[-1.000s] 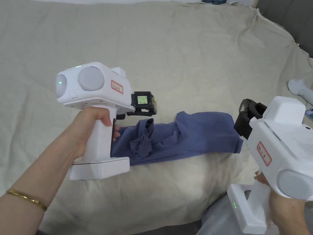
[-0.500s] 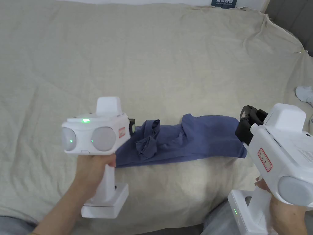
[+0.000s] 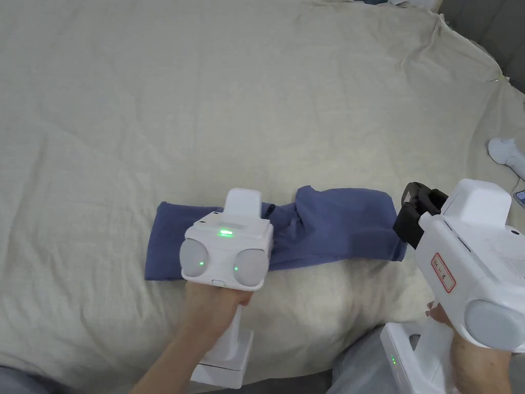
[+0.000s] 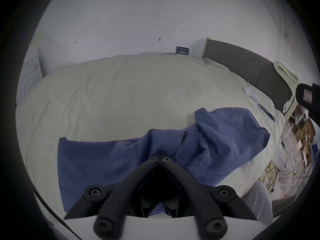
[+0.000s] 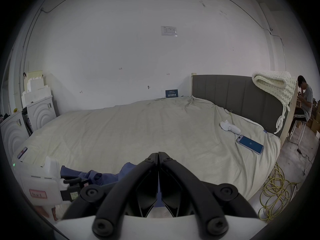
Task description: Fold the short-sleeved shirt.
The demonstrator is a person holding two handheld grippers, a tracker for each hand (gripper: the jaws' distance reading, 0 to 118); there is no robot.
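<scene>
I see the shirt (image 3: 328,225) as a long blue band of soft, matte knit, lying across the near part of the bed (image 3: 256,102). Its left stretch is flat and smooth with a squared end; its right half is rumpled, with a raised fold and creases near the middle. The bed cover is pale beige, woven and lightly wrinkled. My left hand-held gripper (image 4: 160,158), white smooth plastic with black jaws, sits over the shirt's middle, jaws together with blue cloth bunched right at the tips; I cannot tell if cloth is pinched between them. My right hand-held gripper (image 5: 158,154) is at the shirt's right end, jaws together, with cloth just beneath them.
</scene>
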